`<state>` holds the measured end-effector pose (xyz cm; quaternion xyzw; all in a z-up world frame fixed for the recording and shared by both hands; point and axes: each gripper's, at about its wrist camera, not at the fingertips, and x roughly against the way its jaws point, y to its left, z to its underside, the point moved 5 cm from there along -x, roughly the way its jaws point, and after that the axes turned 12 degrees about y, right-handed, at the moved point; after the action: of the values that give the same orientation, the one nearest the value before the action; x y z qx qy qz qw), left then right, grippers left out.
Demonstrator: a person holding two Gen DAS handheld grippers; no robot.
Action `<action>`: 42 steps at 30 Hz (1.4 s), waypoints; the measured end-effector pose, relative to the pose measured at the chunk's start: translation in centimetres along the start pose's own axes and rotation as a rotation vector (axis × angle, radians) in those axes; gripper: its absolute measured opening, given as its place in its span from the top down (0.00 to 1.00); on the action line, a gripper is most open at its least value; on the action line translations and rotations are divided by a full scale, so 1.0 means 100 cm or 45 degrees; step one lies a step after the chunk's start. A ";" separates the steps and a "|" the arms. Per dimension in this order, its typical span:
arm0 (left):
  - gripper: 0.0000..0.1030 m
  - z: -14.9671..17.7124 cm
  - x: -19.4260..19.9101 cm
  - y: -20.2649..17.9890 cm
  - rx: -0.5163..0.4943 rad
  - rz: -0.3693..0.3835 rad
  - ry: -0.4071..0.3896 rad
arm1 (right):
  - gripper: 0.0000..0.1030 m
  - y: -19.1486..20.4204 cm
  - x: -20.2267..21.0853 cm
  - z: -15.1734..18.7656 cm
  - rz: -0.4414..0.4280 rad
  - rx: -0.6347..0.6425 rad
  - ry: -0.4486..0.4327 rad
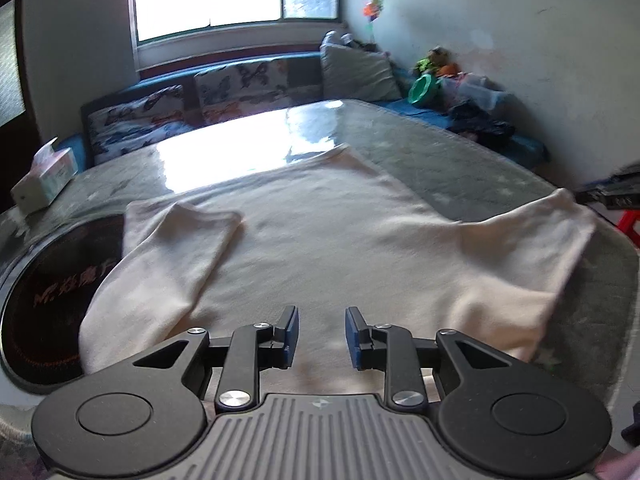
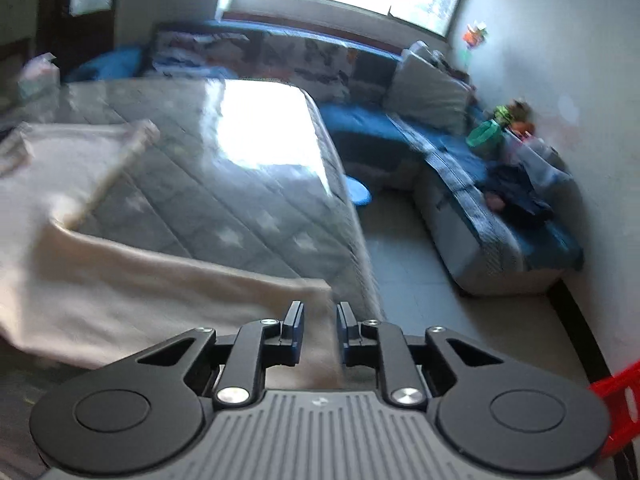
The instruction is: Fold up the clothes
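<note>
A cream sweater point(image 1: 320, 240) lies flat on the grey quilted table cover point(image 1: 460, 160). Its left sleeve point(image 1: 172, 260) is folded in over the body. My left gripper point(image 1: 322, 336) hovers over the sweater's near edge with its jaws apart and only flat cloth showing beneath them. The right sleeve point(image 1: 532, 248) stretches out to the table's right edge and looks lifted at its end. In the right wrist view that sleeve point(image 2: 180, 300) runs in from the left, and its end fills the narrow gap of my right gripper point(image 2: 320, 330), which is shut on it.
A dark round cooktop point(image 1: 52, 300) is set into the table at the left, partly under the sweater. A tissue box point(image 1: 44, 180) stands at the far left. Past the table edge point(image 2: 360, 240) are the tiled floor, a blue stool point(image 2: 358, 192), a blue corner sofa point(image 2: 480, 208) and a red stool point(image 2: 616, 400).
</note>
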<state>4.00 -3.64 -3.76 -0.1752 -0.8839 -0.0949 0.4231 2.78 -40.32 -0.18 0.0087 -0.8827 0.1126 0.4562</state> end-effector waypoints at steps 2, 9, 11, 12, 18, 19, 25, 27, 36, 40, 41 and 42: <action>0.73 -0.003 0.004 -0.011 -0.028 0.036 -0.015 | 0.80 0.016 0.011 -0.008 -0.104 0.030 -0.037; 0.73 0.001 0.004 -0.057 -0.160 0.170 -0.020 | 0.78 0.099 0.023 -0.037 -0.493 0.225 -0.085; 0.72 0.005 0.001 -0.060 -0.173 0.158 0.006 | 0.78 0.119 0.019 -0.044 -0.547 0.282 -0.089; 0.72 0.006 0.000 -0.057 -0.164 0.149 0.015 | 0.77 0.127 0.017 -0.045 -0.564 0.304 -0.089; 0.69 0.005 0.013 -0.018 -0.092 0.057 0.002 | 0.77 0.155 0.000 -0.048 -0.637 0.372 -0.069; 0.68 0.002 0.013 -0.009 -0.076 0.026 -0.009 | 0.77 0.158 -0.002 -0.047 -0.647 0.378 -0.059; 0.65 -0.035 -0.006 0.040 0.046 -0.200 -0.038 | 0.70 0.170 -0.012 -0.040 -0.651 0.423 -0.012; 0.64 -0.045 -0.019 0.050 0.039 -0.265 -0.030 | 0.68 0.174 -0.012 -0.040 -0.658 0.430 -0.007; 0.65 -0.068 -0.074 0.069 0.073 -0.319 0.041 | 0.64 0.182 -0.014 -0.036 -0.673 0.452 0.011; 0.87 -0.069 -0.077 0.071 0.083 -0.286 0.031 | 0.64 0.181 -0.015 -0.036 -0.678 0.452 0.012; 0.91 -0.070 -0.075 0.072 0.093 -0.277 0.023 | 0.64 0.181 -0.015 -0.036 -0.676 0.454 0.012; 0.93 -0.070 -0.072 0.073 0.104 -0.271 0.012 | 0.64 0.182 -0.015 -0.036 -0.675 0.455 0.012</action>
<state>16.03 -0.78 -4.92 -0.0626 -0.8985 -0.1041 0.4218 4.44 -22.01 -2.85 0.3180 -0.8138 0.1431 0.4649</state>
